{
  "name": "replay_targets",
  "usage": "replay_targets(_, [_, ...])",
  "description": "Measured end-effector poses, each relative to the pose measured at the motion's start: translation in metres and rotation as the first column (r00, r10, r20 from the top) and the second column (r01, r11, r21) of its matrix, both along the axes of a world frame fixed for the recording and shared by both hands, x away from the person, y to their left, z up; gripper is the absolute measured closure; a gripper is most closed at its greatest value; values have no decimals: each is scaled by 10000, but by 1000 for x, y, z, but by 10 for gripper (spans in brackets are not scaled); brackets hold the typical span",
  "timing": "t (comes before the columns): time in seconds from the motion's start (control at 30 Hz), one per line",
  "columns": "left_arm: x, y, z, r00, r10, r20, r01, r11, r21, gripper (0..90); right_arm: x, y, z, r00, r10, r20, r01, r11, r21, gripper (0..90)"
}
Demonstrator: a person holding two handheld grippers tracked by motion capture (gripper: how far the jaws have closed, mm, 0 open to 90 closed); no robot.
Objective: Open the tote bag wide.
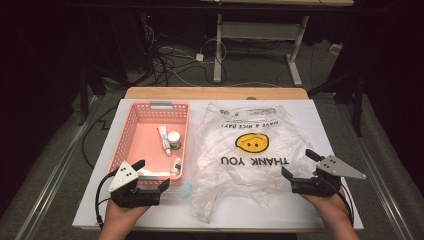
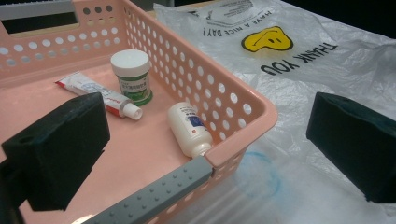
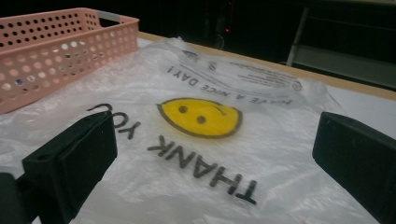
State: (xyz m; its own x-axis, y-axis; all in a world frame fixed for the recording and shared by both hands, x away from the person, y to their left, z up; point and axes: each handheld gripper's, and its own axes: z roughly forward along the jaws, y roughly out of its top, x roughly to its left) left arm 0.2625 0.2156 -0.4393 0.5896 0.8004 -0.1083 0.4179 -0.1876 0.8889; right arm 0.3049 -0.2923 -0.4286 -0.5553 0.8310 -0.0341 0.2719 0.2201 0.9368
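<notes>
A pink perforated basket lies on the left of the white table. Inside it are a tube, a white-lidded jar and a small white bottle. A clear plastic bag with a yellow smiley and "THANK YOU" lies flat to its right. My left gripper hovers open over the basket's near right corner. At the bag's right edge my right gripper stands open, with nothing between its jaws.
The white table top has a wooden strip along its far edge. A grey handle caps the basket's near rim, and another the far rim. Beyond the table are cables and desk legs on the floor.
</notes>
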Motion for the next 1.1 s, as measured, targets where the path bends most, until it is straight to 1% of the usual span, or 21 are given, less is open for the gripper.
replay_targets(0.07, [0, 0, 0, 10000, 10, 15, -10, 10000, 24, 0, 3, -11, -1, 9993, -335, -167, 333, 9994, -122, 11])
replay_targets(0.17, [0, 1, 0, 10000, 25, 2, -25, 10000, -13, 0, 6, -19, -3, 9980, -572, -257, 566, 9981, -250, 21])
replay_targets(0.2, [0, 1, 0, 10000, 35, -6, -35, 10000, -25, 0, 9, -27, -5, 9959, -794, -437, 780, 9964, -317, 27])
replay_targets(0.23, [0, 1, 0, 10000, 42, -1, -42, 10000, -28, 0, 9, -27, -5, 9959, -794, -437, 780, 9964, -317, 27])
replay_targets(0.27, [0, 1, 0, 10000, 54, 2, -54, 10000, -27, 0, 10, -31, -7, 9941, -924, -568, 905, 9953, -351, 31])
replay_targets(0.3, [0, 1, 0, 10000, 71, -4, -71, 10000, -33, 0, 13, -38, -9, 9906, -1144, -746, 1116, 9929, -415, 41])
replay_targets(0.4, [1, 1, -1, 10000, 54, -20, -54, 10000, -43, 0, 16, -51, -12, 9854, -1380, -998, 1350, 9902, -366, 65])
replay_targets(0.43, [1, 1, -1, 10000, 48, -20, -48, 10000, -29, 0, 16, -51, -12, 9854, -1380, -998, 1350, 9902, -366, 65])
replay_targets(0.47, [1, 1, -1, 10000, 29, -18, -29, 10000, -19, 0, 18, -58, -14, 9811, -1549, -1159, 1515, 9878, -373, 84])
replay_targets(0.5, [0, 1, -1, 10000, 6, -15, -6, 10000, -12, 0, 19, -61, -15, 9784, -1645, -1249, 1612, 9863, -358, 98])
replay_targets(0.53, [0, 1, -1, 10000, -12, -12, 12, 10000, -5, 0, 19, -61, -15, 9784, -1645, -1249, 1612, 9863, -358, 98])
replay_targets(0.57, [0, 1, -1, 10000, -19, -9, 19, 10000, 3, 0, 20, -65, -17, 9762, -1709, -1334, 1678, 9852, -339, 113])
replay_targets(0.6, [0, 0, -1, 10000, -27, -16, 27, 10000, 6, 0, 22, -71, -19, 9712, -1866, -1483, 1841, 9824, -307, 138])
replay_targets(0.63, [0, 0, -2, 10000, -34, -28, 34, 10000, 7, 0, 23, -74, -20, 9681, -1956, -1568, 1929, 9807, -326, 154])
replay_targets(0.67, [0, 0, -2, 10000, -21, -33, 21, 10000, -18, 0, 24, -76, -22, 9661, -2010, -1619, 1973, 9796, -385, 161])
replay_targets(0.8, [1, -1, -3, 10000, -55, -67, 55, 10000, 3, 0, 30, -84, -29, 9550, -2113, -2083, 2075, 9774, -405, 199])
replay_targets(0.83, [0, -2, -3, 9999, -71, -71, 71, 10000, 12, 0, 30, -84, -29, 9550, -2113, -2083, 2075, 9774, -405, 199])
replay_targets(0.9, [0, -3, -3, 9999, -112, -70, 112, 9999, 32, 0, 34, -88, -32, 9486, -2156, -2319, 2126, 9764, -380, 228])
replay_targets(1.0, [1, -5, -4, 9996, -261, -123, 261, 9997, -3, 0, 43, -89, -34, 9432, -2238, -2455, 2227, 9743, -323, 244])
replay_targets(1.1, [3, -6, -4, 9989, -437, -147, 436, 9990, -50, 0, 57, -84, -34, 9412, -2065, -2675, 2005, 9784, -497, 256])
